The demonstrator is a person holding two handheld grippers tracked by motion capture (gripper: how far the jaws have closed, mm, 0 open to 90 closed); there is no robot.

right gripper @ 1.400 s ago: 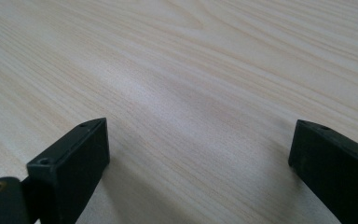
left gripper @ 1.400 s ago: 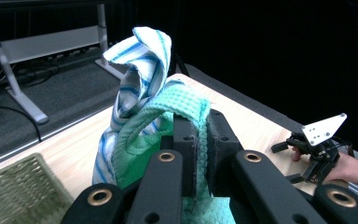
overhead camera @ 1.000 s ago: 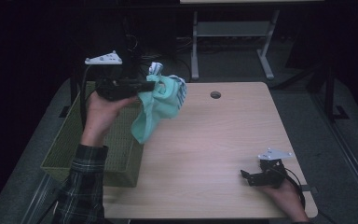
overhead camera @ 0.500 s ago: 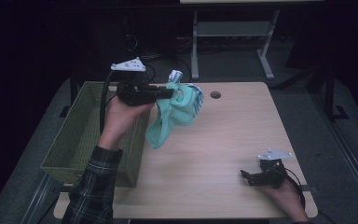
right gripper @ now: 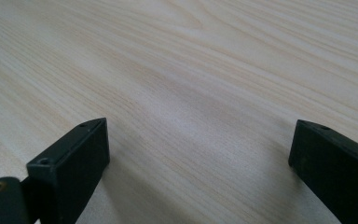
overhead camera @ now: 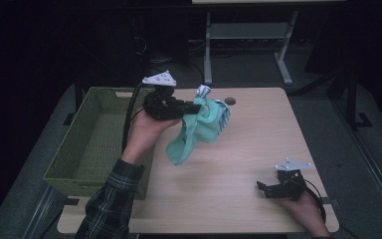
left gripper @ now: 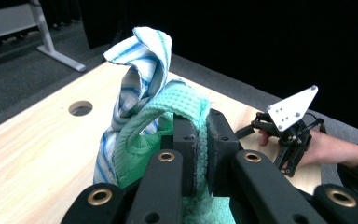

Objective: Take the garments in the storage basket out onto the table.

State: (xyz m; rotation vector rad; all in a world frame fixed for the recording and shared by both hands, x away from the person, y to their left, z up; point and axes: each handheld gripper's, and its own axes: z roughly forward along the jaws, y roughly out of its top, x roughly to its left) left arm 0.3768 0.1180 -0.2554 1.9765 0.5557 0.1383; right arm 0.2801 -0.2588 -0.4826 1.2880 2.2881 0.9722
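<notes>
My left gripper (overhead camera: 191, 107) is held above the table's left half and is shut on a green waffle-weave cloth (overhead camera: 195, 134), which hangs down toward the tabletop. A blue-and-white striped cloth (overhead camera: 214, 107) is bunched with it at the jaws. In the left gripper view the green cloth (left gripper: 177, 116) is pinched between the two black jaws and the striped cloth (left gripper: 137, 74) sticks up behind it. My right gripper (overhead camera: 264, 189) rests low at the table's front right, jaws wide apart. In the right gripper view its gripper (right gripper: 198, 149) has bare wood between the fingers.
A green woven basket (overhead camera: 87, 144) sits on the table's left edge. The wooden table (overhead camera: 258, 144) has a round cable hole (overhead camera: 230, 101) near its far edge. A white desk frame (overhead camera: 248, 35) stands behind the table on the dark floor.
My left gripper has carried the cloths rightward and a little lower, from above the basket's edge to over the table. The right gripper has not moved.
</notes>
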